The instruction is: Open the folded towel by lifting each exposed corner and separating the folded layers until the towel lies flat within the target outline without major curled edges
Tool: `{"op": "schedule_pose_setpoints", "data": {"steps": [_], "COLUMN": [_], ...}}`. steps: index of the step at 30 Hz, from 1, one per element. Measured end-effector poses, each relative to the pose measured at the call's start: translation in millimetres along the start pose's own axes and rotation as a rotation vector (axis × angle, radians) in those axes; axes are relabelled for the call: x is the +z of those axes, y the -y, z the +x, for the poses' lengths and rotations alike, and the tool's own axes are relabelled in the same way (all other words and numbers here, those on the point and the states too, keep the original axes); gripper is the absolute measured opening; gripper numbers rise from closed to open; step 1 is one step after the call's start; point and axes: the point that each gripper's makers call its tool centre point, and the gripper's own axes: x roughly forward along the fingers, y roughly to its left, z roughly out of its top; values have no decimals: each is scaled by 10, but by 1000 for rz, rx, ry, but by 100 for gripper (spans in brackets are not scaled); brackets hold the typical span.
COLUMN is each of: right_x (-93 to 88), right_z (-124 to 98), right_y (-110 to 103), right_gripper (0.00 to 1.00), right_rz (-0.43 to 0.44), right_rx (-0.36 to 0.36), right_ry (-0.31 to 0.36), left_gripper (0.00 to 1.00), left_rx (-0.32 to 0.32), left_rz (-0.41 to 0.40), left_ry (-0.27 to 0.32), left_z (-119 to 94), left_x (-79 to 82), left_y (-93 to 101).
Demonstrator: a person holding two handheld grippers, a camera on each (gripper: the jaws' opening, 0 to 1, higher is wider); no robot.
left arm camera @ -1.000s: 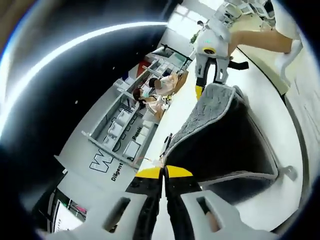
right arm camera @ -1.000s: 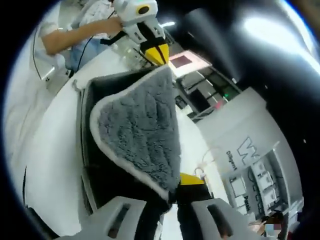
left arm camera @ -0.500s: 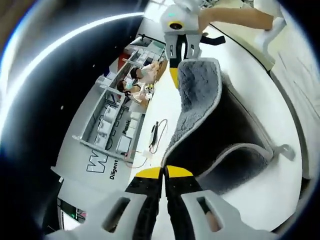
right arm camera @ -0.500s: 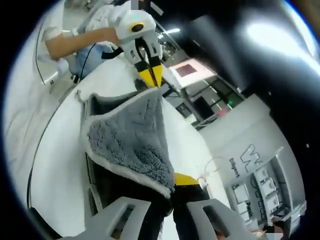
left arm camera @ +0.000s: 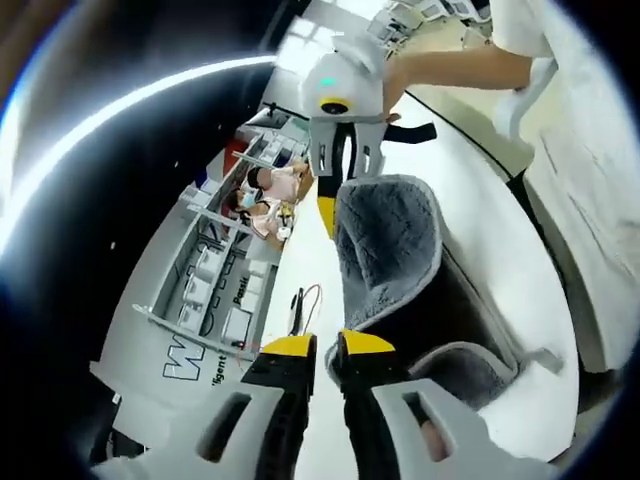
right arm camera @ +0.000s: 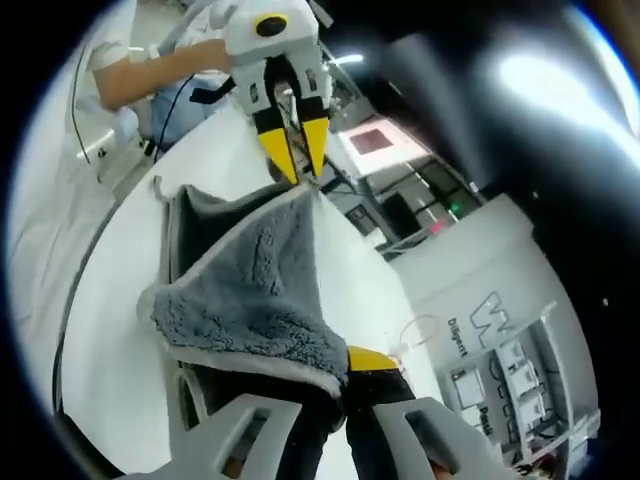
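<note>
A fluffy grey towel (left arm camera: 385,240) with a pale border is partly lifted off a black mat (left arm camera: 480,300) on the white table. In the left gripper view my left gripper (left arm camera: 327,345) has a gap between its yellow tips, and the towel's edge lies just beyond them. The right gripper view shows that same left gripper (right arm camera: 295,150) with its fingers spread, hanging just above the towel's (right arm camera: 255,290) far corner. My right gripper (right arm camera: 345,365) is shut on the near corner, which drapes over its jaw. Across the towel in the left gripper view, the right gripper (left arm camera: 328,210) pinches that corner.
The white table (right arm camera: 110,330) curves around the mat. A person's arm (left arm camera: 450,70) and white clothing (left arm camera: 590,150) are at the far side. A thin cable (left arm camera: 300,300) lies on the table. Grey shelving with lettering (left arm camera: 200,320) and seated people stand beyond.
My left gripper has opened and let go of its towel corner. The towel has sagged lower over the mat. The right gripper still holds its corner.
</note>
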Motion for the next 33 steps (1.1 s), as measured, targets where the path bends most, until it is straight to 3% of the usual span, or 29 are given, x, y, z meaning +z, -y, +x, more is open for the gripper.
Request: {"op": "schedule_pose_setpoints", "data": {"steps": [5,6,7,9,11,12,16,17,19,21,23,24,25,27,29,31,33], "right_x": [60,67,75,77,64,62,60,70,62,44,43,52,44,11,-4,-39,-109], "right_z": [-22,-26,-29,-31,-38,-40,-59,-60,-64,-85,-106,-117,-131,-170,-212,-242,-296], "right_y": [34,39,45,42,13,11,23,8,-6,-19,-39,-49,-44,-89,-57,-61,-43], "right_gripper": [0,0,0,0,0,0,0,0,0,0,0,0,0,0,0,0,0], "right_rz": [-13,-14,-17,-23,-35,-37,-43,-29,-29,-34,-11,3,20,17,33,44,110], "right_rx": [-18,-21,-27,-30,-25,-25,-44,-43,-44,-48,-45,-43,-55,-60,-84,-78,-96], "right_ry": [7,8,8,4,-10,-11,-16,-9,-8,-15,-13,-2,-3,-20,-22,-27,-23], "left_gripper": [18,24,29,33,34,35,39,42,50,56,56,57,58,59,58,57,47], "left_rx": [-43,-45,-34,-20,-29,-52,-60,-68,-75,-114,-125,-143,-199,-255,-263,-264,-294], "left_rz": [-38,-34,48,105,65,33,21,14,18,5,-23,-16,42,28,48,58,61], "left_ry": [79,83,58,54,73,111,166,179,195,294,321,312,275,307,349,356,359], "left_z": [-12,-10,-8,-9,-20,-30,-68,-79,-88,-98,-53,26,186,257,282,312,379], "left_x": [235,255,271,297,358,442,606,712,769,1034,1145,1190,1246,1408,1579,1647,1734], "left_y": [89,100,102,93,102,129,128,141,155,241,296,389,622,815,910,959,1085]}}
